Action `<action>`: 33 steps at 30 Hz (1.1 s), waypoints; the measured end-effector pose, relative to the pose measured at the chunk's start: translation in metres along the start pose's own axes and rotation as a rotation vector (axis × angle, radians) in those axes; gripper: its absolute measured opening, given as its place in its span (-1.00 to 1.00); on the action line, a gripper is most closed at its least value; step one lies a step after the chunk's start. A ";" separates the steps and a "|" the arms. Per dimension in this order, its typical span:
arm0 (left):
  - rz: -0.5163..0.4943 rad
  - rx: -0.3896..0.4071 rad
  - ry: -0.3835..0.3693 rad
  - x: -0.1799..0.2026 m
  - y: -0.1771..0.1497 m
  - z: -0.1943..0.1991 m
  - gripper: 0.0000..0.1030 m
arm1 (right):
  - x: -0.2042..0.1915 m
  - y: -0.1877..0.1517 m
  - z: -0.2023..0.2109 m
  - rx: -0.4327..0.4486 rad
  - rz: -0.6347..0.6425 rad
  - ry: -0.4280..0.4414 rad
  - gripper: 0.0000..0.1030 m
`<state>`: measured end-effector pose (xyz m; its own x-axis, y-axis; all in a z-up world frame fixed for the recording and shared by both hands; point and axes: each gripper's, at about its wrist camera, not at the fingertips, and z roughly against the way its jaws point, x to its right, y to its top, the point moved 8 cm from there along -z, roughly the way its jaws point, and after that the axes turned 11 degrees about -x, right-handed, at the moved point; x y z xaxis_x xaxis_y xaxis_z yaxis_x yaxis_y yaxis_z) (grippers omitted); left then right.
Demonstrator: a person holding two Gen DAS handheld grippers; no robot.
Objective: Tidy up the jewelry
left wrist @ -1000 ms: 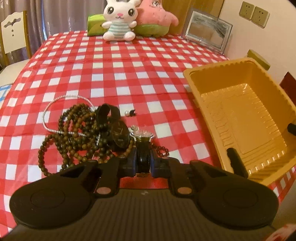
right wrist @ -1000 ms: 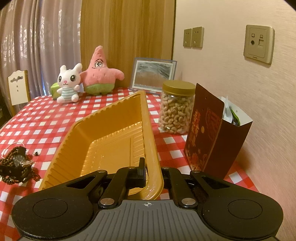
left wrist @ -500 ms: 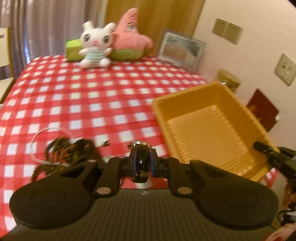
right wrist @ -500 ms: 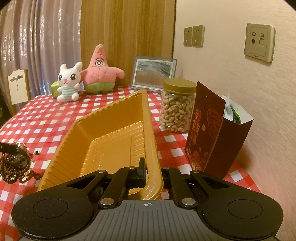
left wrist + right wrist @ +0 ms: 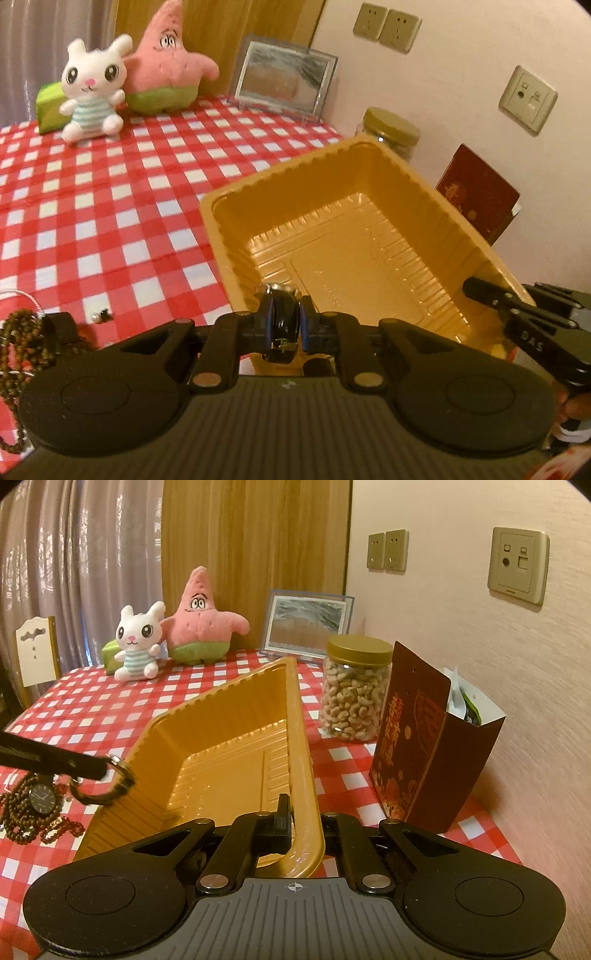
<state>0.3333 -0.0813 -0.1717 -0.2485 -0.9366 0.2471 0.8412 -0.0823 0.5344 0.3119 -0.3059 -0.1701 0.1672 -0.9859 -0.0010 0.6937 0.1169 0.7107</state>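
The watch is sitting pinched between the two fingers of the left hand-held gripper, strap looping down below the fingertips and the metal case edge showing just above them. Seen from the right wrist view, the same watch is hanging in the air just beside the near-left wall of the yellow tray, its strap curling under the gripper's dark finger. It is hovering at the tray's near rim, not yet down on the ribbed floor.

The right hand-held gripper is clamping the tray's near-right rim, one finger inside the wall and the other outside, narrow around the plastic. In the left wrist view that right hand-held gripper is reaching in over the tray's right corner.

The rest of the jewelry is lying on the counter to the left of the tray: a second watch with a dark dial is resting on a tangle of brown bead strands, with a reddish bead bracelet just beside them. A thin silver chain and a small pair of earrings are lying near the beads.

Toward the far edge of the counter a white bunny plush and a pink starfish plush are sitting side by side, a framed picture to their right. A jar of cashews and a dark red paper bag are standing along the wall side, right of the tray.
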 end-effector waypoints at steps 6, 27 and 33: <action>0.001 0.020 -0.030 0.000 0.006 0.000 -0.61 | 0.000 0.002 0.000 -0.002 0.004 -0.005 -0.91; 0.225 0.006 0.218 -0.148 -0.064 0.064 -0.60 | -0.004 0.005 -0.004 -0.014 0.023 -0.038 -0.91; 0.227 0.009 0.187 -0.158 -0.054 0.058 -0.60 | -0.005 0.004 -0.004 -0.012 0.010 -0.060 -0.91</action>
<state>0.2989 0.0906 -0.1926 0.0393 -0.9772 0.2086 0.8605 0.1392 0.4900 0.3163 -0.3001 -0.1698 0.1316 -0.9901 0.0483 0.7007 0.1274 0.7019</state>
